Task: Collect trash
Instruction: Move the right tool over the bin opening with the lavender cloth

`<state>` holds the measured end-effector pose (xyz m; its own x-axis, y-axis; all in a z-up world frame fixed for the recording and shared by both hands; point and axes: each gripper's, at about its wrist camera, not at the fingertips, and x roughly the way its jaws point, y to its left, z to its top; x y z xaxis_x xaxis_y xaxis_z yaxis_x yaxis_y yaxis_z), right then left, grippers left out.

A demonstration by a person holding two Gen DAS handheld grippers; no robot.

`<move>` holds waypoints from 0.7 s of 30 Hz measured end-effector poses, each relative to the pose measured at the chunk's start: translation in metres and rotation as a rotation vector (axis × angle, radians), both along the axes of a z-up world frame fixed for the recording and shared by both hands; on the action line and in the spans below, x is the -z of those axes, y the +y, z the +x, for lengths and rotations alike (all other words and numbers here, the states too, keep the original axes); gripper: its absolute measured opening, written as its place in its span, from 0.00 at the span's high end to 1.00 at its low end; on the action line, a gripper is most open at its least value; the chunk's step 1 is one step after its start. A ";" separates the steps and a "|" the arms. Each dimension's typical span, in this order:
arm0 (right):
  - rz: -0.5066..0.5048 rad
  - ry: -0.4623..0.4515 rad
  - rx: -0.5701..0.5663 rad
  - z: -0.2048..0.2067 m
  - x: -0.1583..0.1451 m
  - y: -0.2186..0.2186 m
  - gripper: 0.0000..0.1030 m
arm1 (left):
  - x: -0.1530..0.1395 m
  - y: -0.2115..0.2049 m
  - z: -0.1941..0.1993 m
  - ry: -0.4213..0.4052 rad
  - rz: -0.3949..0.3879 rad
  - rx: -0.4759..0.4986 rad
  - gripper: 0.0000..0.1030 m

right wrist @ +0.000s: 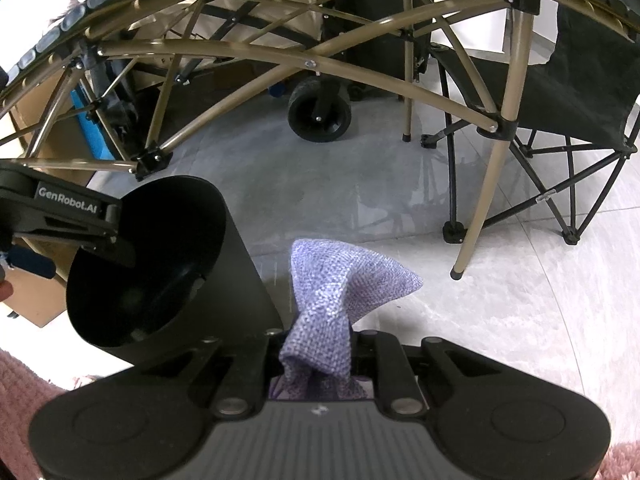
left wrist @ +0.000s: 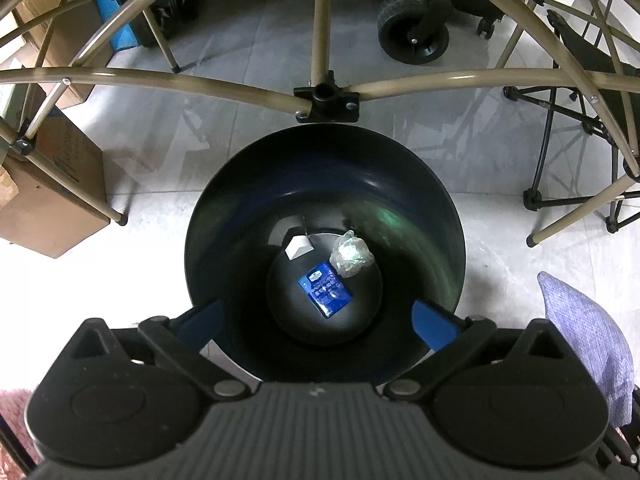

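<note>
In the left wrist view I look straight down into a round black bin (left wrist: 420, 208). On its bottom lie a blue packet (left wrist: 326, 290), a crumpled clear plastic wrapper (left wrist: 351, 254) and a small white scrap (left wrist: 298, 246). My left gripper (left wrist: 316, 326) hangs open over the bin's mouth, blue pads (left wrist: 434, 328) spread wide with nothing between them. My right gripper (right wrist: 316, 356) is shut on a purple woven cloth (right wrist: 340, 280) that bunches up past its fingers, just right of the bin (right wrist: 224, 280). The left gripper (right wrist: 60, 220) shows above the bin's rim there. The cloth (left wrist: 584, 340) also shows at the left view's right edge.
Tan tubular legs and braces of a folding table (left wrist: 320, 40) arch over the grey tiled floor. Cardboard boxes (left wrist: 52, 192) stand at the left, a black wheel (left wrist: 412, 36) behind, a black folding chair (right wrist: 580, 80) at the right. A pink rug (right wrist: 24, 392) lies nearest me.
</note>
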<state>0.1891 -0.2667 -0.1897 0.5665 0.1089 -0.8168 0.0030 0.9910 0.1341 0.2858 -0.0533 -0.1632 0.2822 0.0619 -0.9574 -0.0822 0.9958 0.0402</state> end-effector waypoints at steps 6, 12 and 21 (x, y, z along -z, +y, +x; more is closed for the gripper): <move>-0.008 -0.008 -0.020 0.002 -0.004 0.008 0.87 | -0.006 0.011 -0.003 -0.016 -0.007 -0.011 0.00; -0.017 -0.029 -0.041 0.005 -0.012 0.023 0.87 | -0.015 0.027 -0.008 -0.039 -0.012 -0.027 0.00; -0.023 -0.052 -0.087 0.012 -0.023 0.051 0.87 | -0.025 0.061 -0.016 -0.067 -0.021 -0.074 0.00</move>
